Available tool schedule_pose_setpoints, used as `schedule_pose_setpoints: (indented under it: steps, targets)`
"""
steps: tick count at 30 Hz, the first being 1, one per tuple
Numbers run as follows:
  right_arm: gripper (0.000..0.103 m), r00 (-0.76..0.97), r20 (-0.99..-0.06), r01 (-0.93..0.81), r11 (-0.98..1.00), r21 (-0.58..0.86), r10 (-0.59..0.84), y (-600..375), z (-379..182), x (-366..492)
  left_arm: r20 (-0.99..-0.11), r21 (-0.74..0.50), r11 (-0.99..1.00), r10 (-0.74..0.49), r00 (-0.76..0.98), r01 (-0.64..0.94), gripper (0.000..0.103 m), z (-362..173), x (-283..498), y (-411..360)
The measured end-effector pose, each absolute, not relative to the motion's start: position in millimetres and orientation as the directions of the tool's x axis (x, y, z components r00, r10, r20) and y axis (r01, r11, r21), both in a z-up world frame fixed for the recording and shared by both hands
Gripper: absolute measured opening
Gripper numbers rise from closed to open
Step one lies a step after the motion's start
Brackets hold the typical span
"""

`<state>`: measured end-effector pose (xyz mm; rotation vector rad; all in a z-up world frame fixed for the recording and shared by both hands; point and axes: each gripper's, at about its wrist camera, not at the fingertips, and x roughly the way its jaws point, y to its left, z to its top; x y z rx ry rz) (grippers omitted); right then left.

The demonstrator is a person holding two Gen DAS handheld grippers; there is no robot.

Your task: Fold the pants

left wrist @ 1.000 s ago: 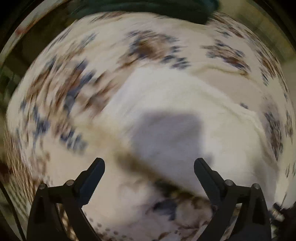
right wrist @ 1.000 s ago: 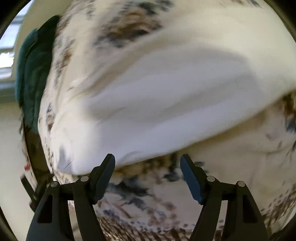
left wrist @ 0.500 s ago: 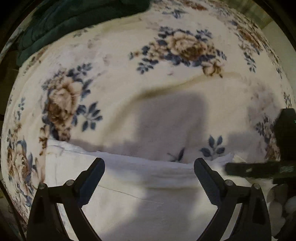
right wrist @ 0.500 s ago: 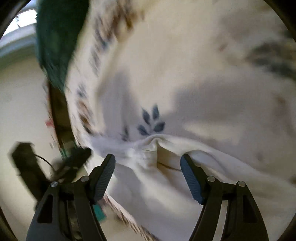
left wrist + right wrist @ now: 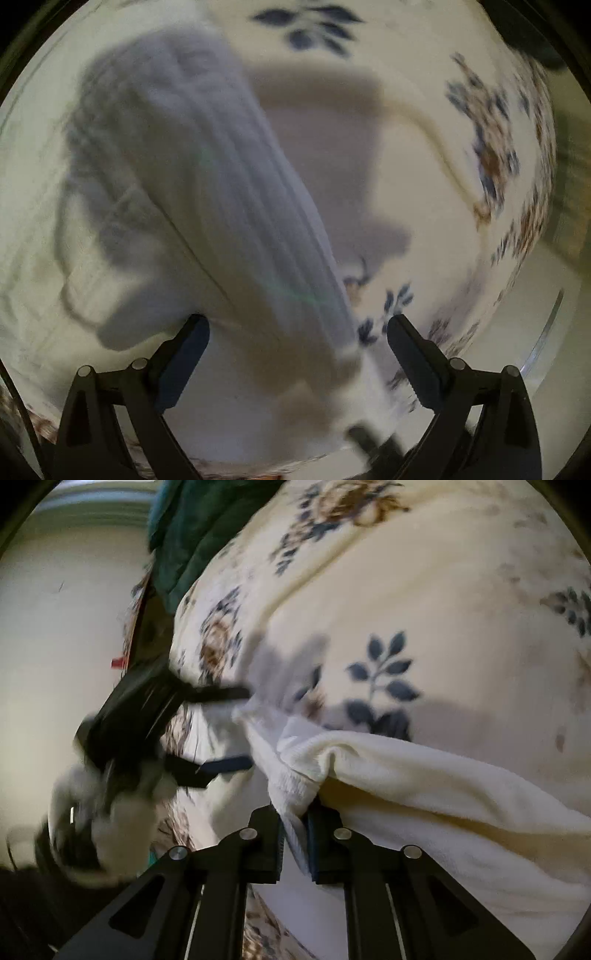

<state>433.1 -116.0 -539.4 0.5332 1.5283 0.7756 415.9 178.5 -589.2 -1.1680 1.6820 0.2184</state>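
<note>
White ribbed pants (image 5: pixel 221 184) lie on a cream floral blanket (image 5: pixel 424 129). My left gripper (image 5: pixel 297 321) is open, its fingers astride the bunched waistband without pressing on it. In the right wrist view the pants (image 5: pixel 424 775) stretch off to the right, and my right gripper (image 5: pixel 295 814) has its jaws closing, with the waistband edge pinched between the pads. The left gripper (image 5: pixel 249 727) shows there too, blurred, coming in from the left with its open jaws at the waistband corner. A hand in a white glove (image 5: pixel 122 812) holds it.
The floral blanket (image 5: pixel 406 572) covers a bed. A dark green cloth (image 5: pixel 184 535) lies at its far end. Beyond the bed's left edge is a pale floor (image 5: pixel 55 627). A pale floor also shows at the right edge of the left wrist view (image 5: pixel 546 295).
The right gripper went from wide open to shut on the waistband edge. The left gripper dropped and rolled, and the pants now fill its view between the open fingers.
</note>
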Motion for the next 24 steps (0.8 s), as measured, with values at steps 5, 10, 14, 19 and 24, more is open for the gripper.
schedule_pose_setpoints:
  steps: [5, 10, 14, 19, 24]
  targets:
    - [0.011, -0.139, -0.706, -0.249, 0.665, 0.704, 0.695, -98, -524, 412, -0.87, -0.307, 0.617, -0.491, -0.049, -0.725, 0.061, -593, 419, 167]
    - [0.015, -0.19, -0.698, -0.18, 0.675, 0.716, 0.69, -106, -537, 420, -0.885, -0.342, 0.659, -0.465, -0.006, -0.67, 0.035, -581, 410, 165]
    - [0.034, -0.211, -0.649, -0.099, 0.644, 0.759, 0.731, -114, -549, 432, -0.879, -0.37, 0.65, -0.477, 0.022, -0.664, 0.03, -571, 403, 166]
    - [0.061, -0.26, -0.666, -0.108, 0.664, 0.74, 0.7, -79, -566, 457, -0.865, -0.396, 0.627, -0.5, 0.044, -0.671, 0.025, -568, 403, 170]
    - [0.058, -0.398, -0.609, -0.041, 0.65, 0.759, 0.686, -34, -610, 467, -0.86, -0.405, 0.628, -0.509, 0.043, -0.664, 0.029, -568, 406, 173]
